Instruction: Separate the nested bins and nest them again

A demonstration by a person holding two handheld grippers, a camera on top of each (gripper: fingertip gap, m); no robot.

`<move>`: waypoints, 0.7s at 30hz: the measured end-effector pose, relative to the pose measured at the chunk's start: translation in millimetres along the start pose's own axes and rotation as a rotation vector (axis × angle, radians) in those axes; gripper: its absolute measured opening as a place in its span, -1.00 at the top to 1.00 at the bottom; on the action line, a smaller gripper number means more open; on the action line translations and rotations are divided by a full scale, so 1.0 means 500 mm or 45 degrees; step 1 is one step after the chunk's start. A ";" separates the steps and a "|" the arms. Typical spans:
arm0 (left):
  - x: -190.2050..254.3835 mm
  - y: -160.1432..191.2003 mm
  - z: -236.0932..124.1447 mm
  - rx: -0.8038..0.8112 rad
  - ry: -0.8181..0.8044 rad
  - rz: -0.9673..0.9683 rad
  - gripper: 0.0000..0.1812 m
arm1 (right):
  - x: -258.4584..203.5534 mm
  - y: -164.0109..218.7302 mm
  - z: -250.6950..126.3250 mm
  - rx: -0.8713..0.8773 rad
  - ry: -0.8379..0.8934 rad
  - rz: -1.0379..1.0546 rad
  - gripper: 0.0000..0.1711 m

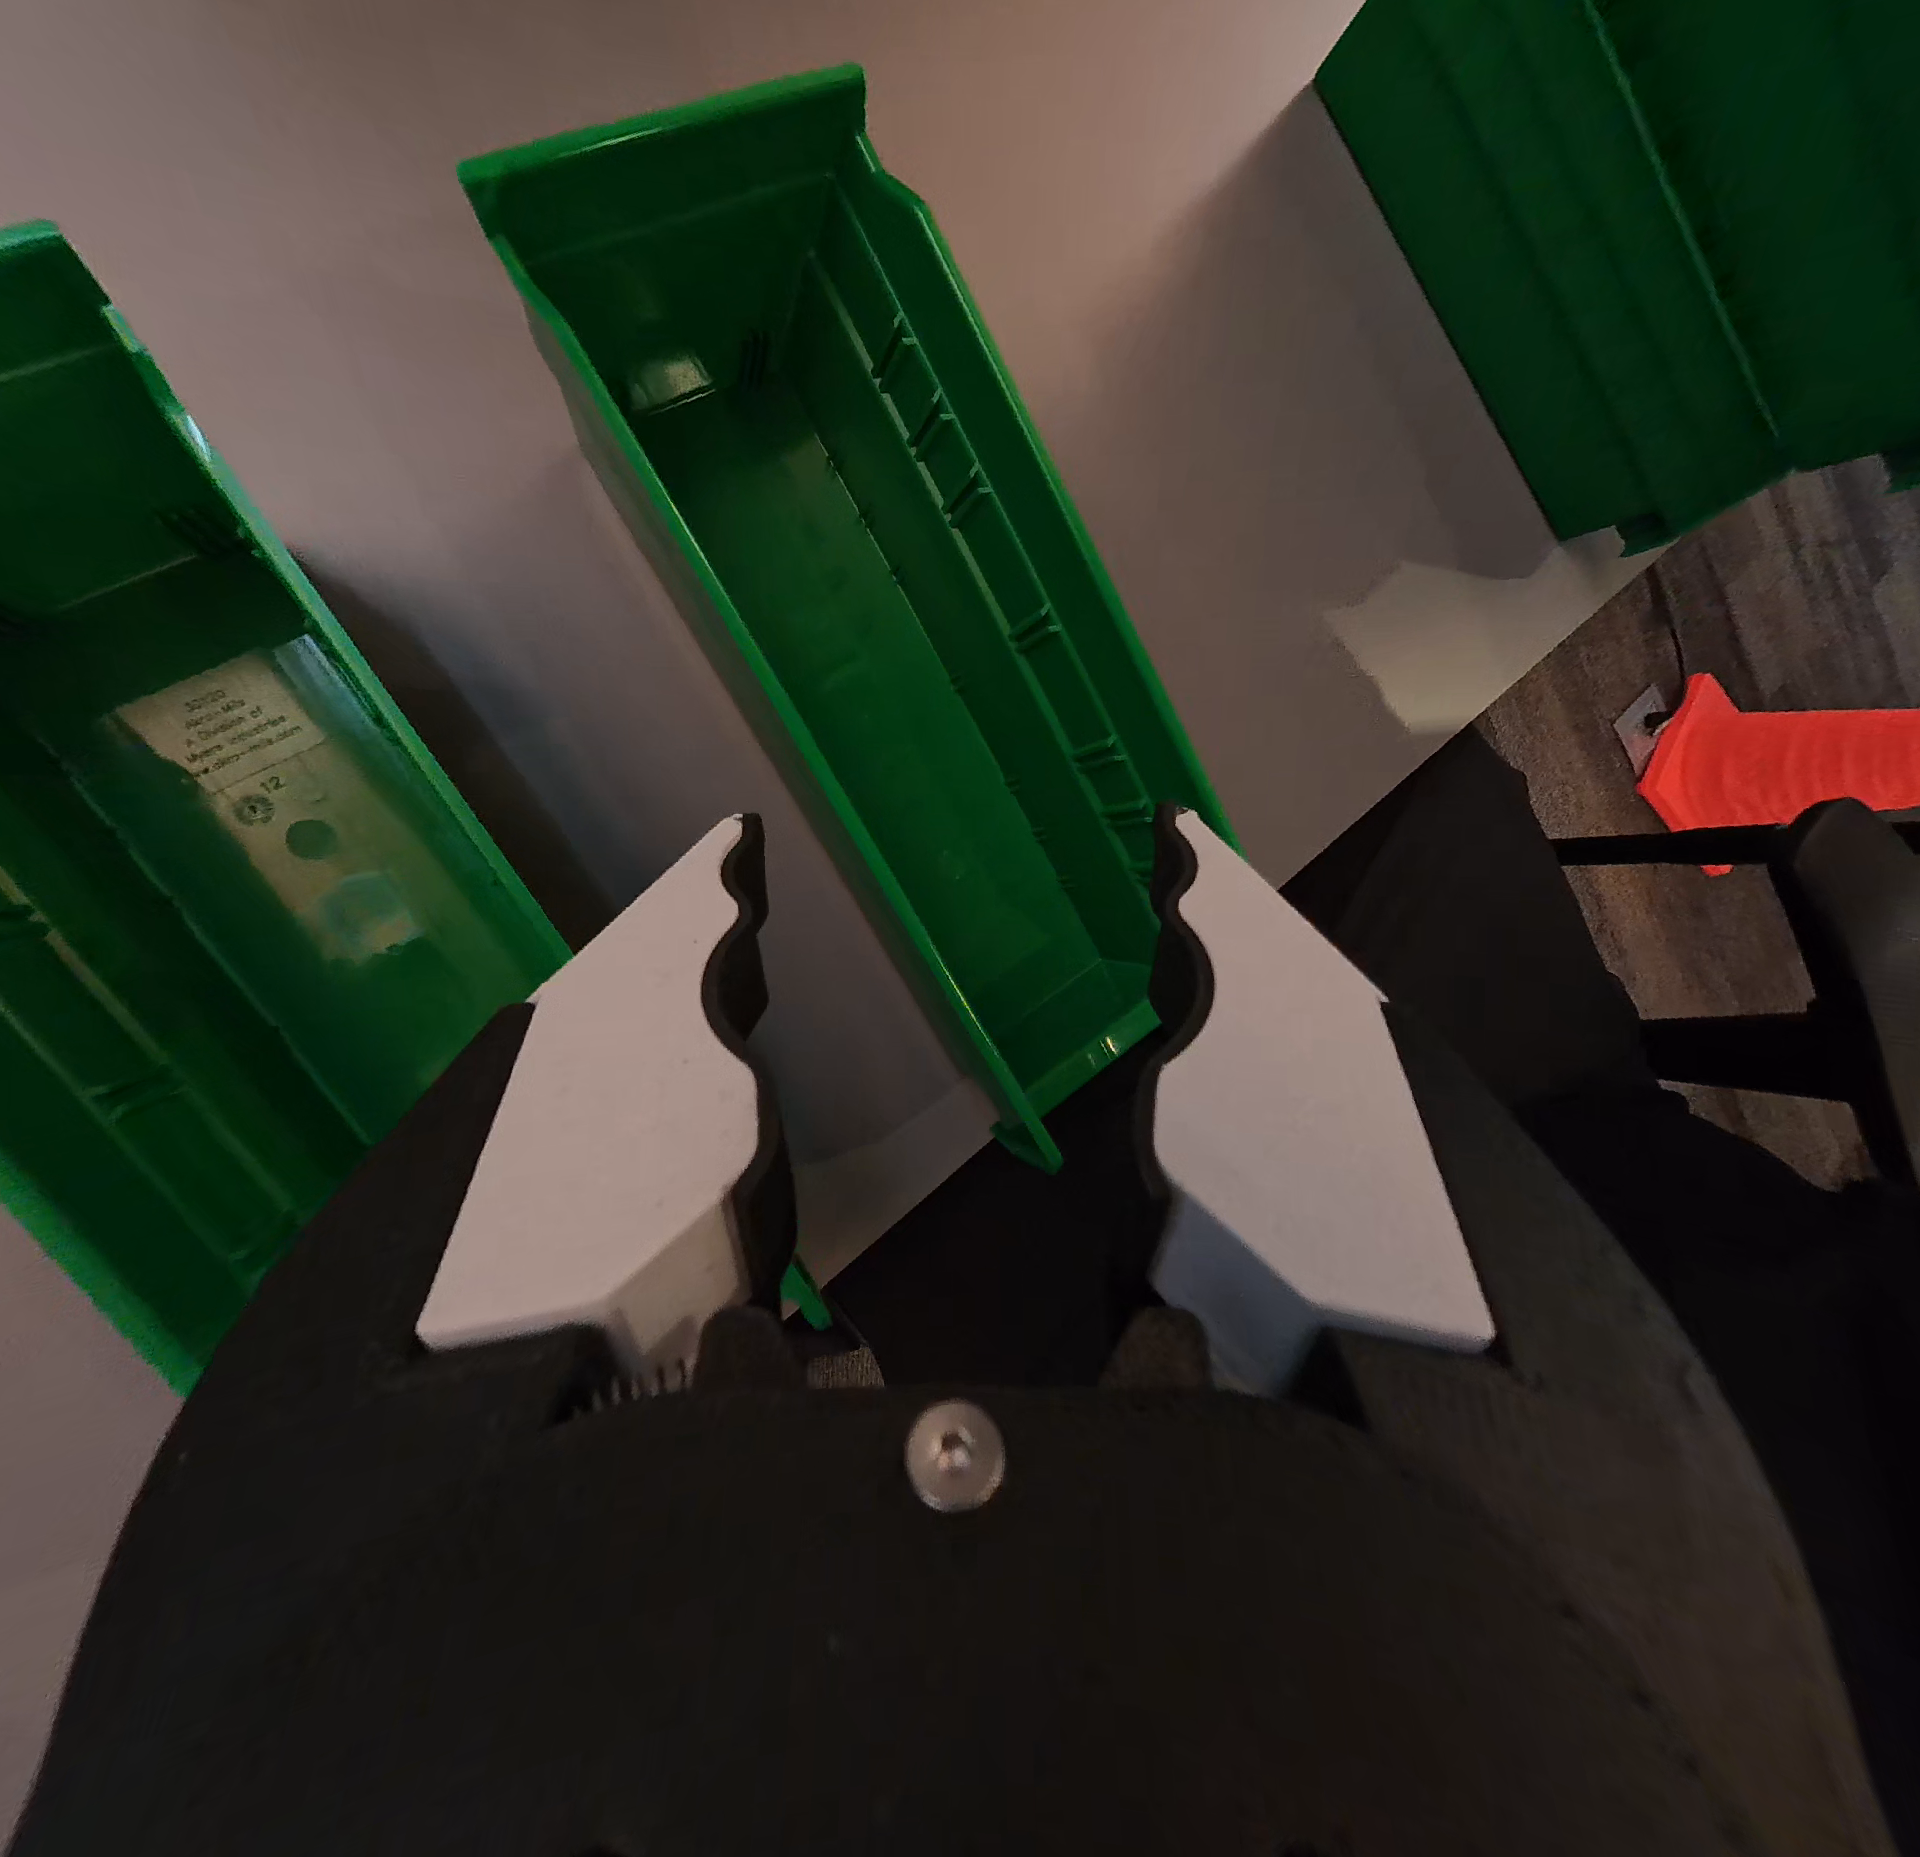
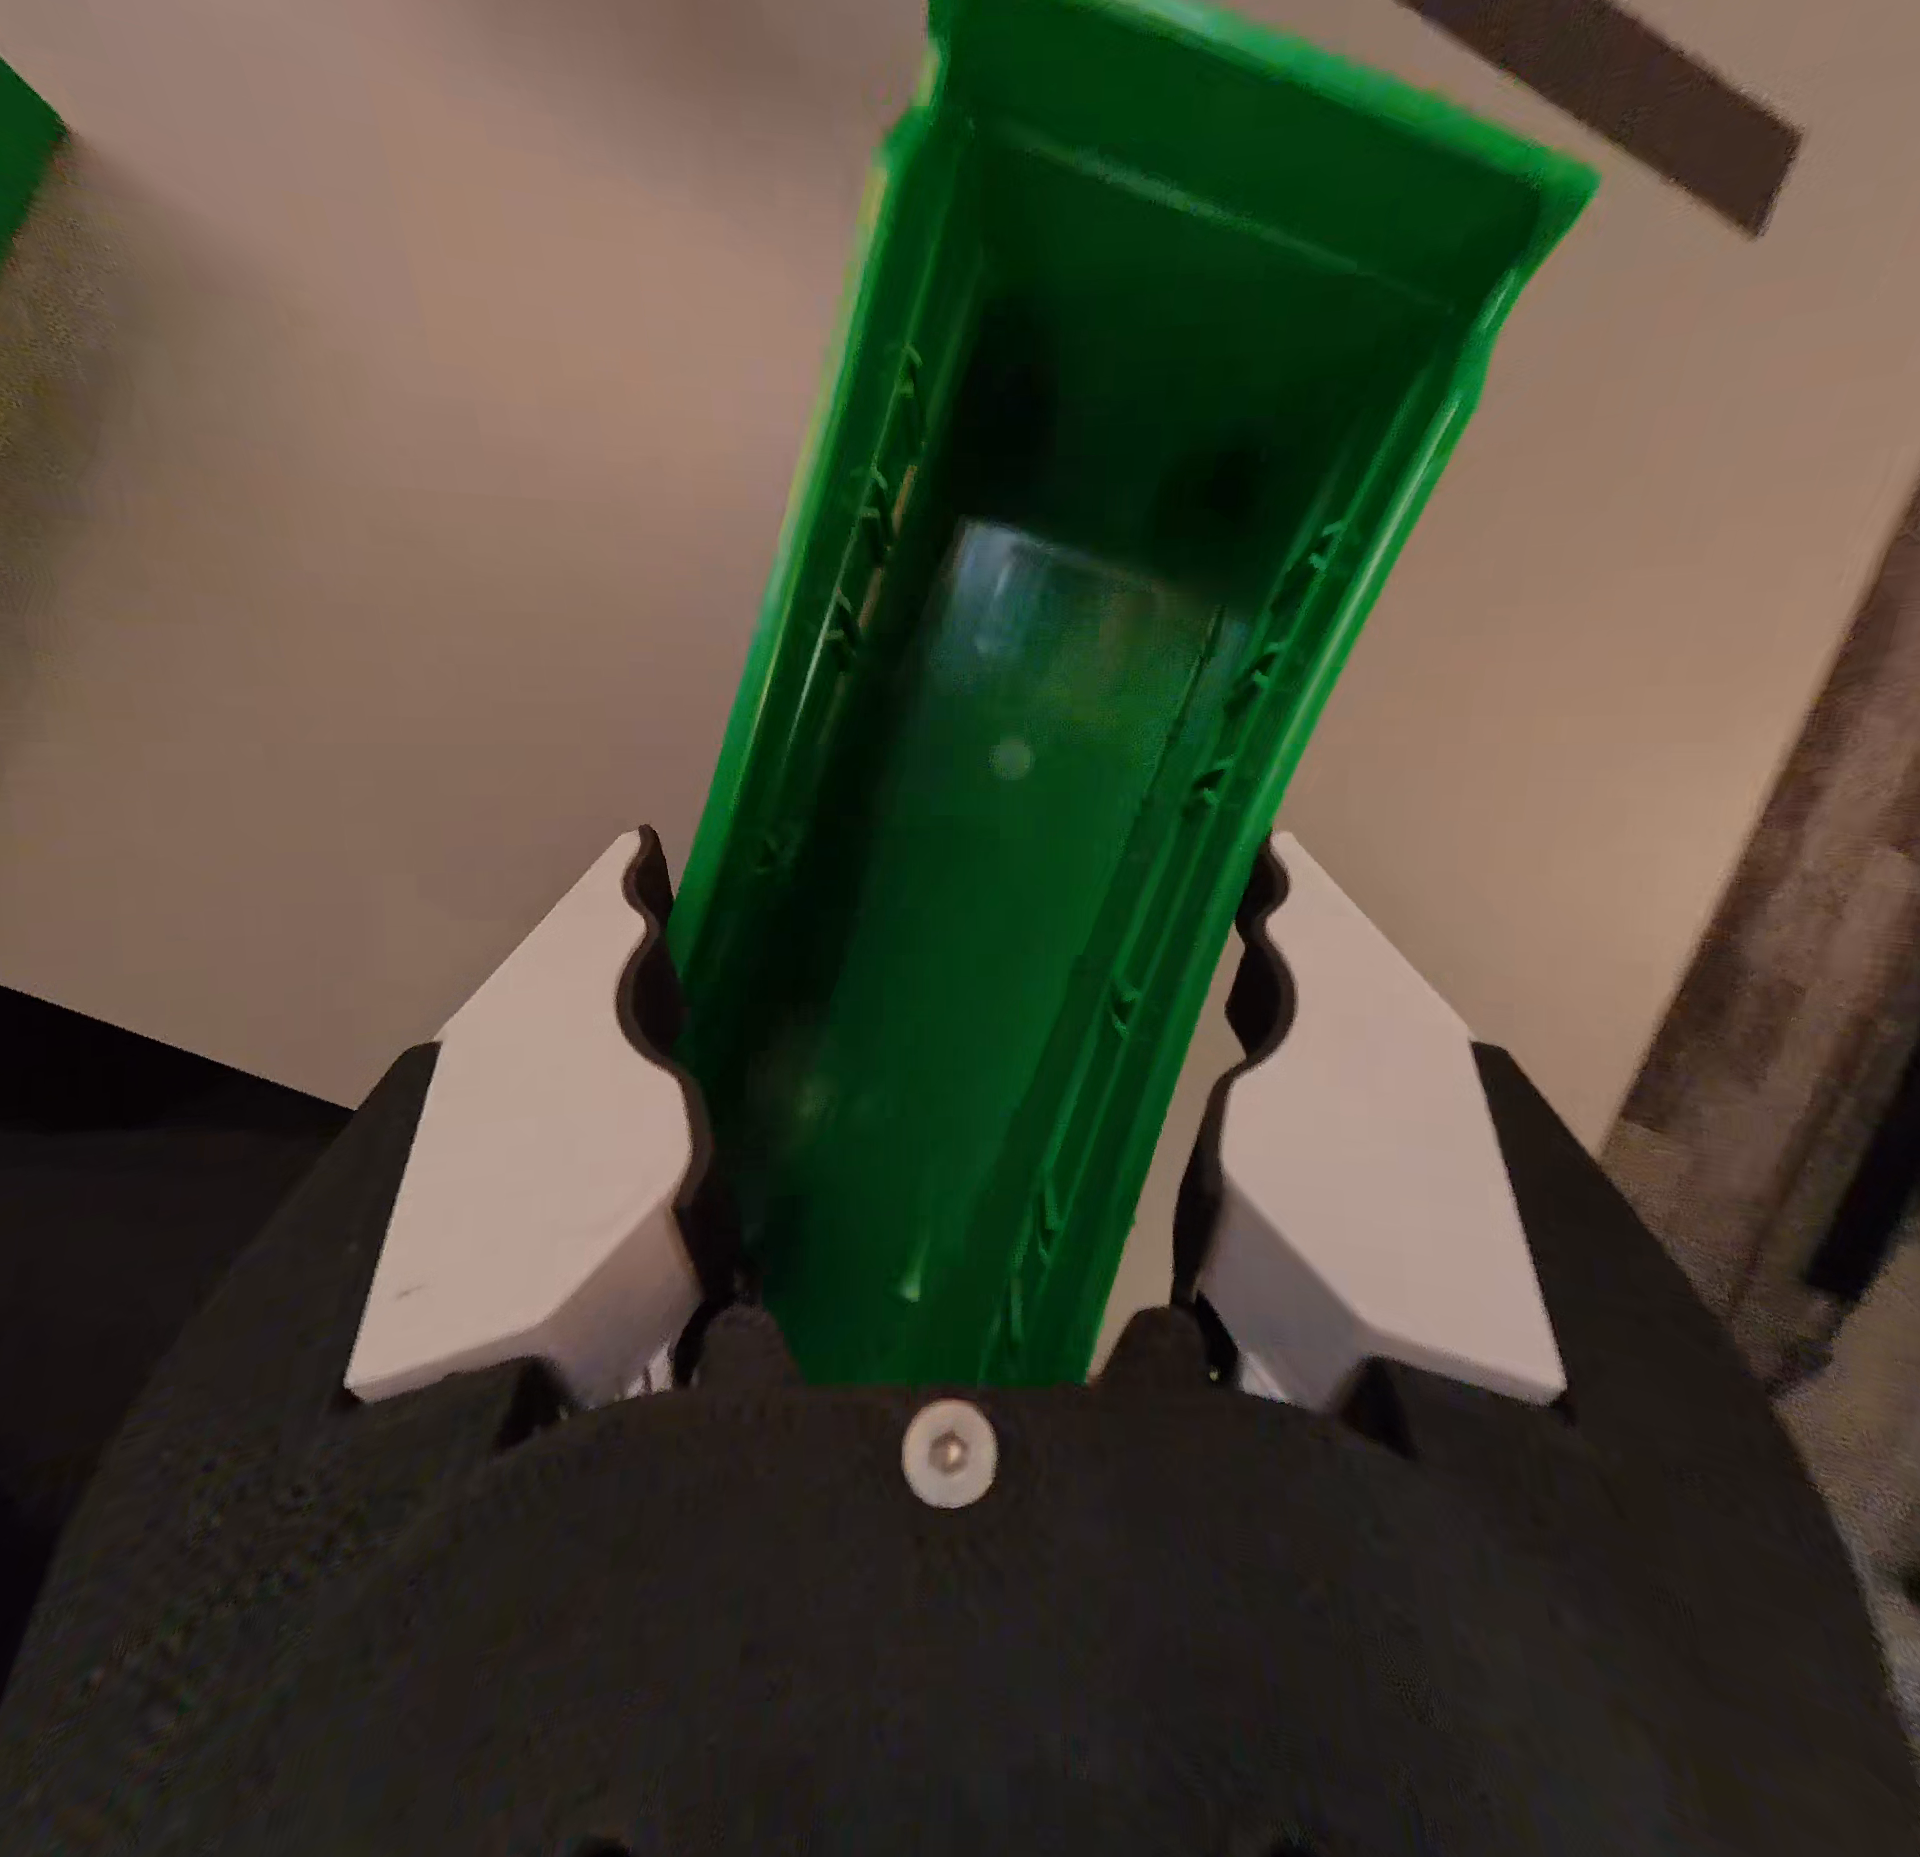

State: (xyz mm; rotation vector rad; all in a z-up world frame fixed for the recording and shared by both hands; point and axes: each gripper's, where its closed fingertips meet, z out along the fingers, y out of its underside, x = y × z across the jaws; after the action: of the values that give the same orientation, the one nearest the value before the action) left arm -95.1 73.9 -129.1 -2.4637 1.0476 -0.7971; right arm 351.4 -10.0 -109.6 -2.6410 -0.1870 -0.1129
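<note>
Two grippers angled down, left gripper [image 1: 961, 986] spread empty over table [image 1: 1195, 353], right gripper [image 2: 961, 1028] clamping green bin [image 2: 1039, 768].

Three green bins show in the left wrist view: one at the left [image 1: 239, 768], one in the middle [image 1: 852, 602], one at the upper right [image 1: 1621, 249]. The right wrist view shows one whole bin [image 2: 1039, 768] and a green sliver at its left edge [image 2: 26, 155].

Left gripper [image 1: 961, 997] jaws apart over the white table [image 1: 1195, 457] edge. Middle green bin [image 1: 831, 581] at 12, labelled bin [image 1: 208, 768] at 9, third bin [image 1: 1621, 249] at 2.
</note>
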 end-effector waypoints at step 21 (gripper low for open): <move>-0.009 0.013 0.029 -0.053 -0.004 -0.015 0.19 | 0.006 0.058 0.157 -0.022 -0.087 0.118 -0.38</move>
State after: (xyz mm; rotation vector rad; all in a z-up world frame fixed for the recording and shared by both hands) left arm -92.1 74.2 -145.4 -2.5074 1.0598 -0.7823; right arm 362.3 2.5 -191.7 -2.6674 -0.0862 0.0066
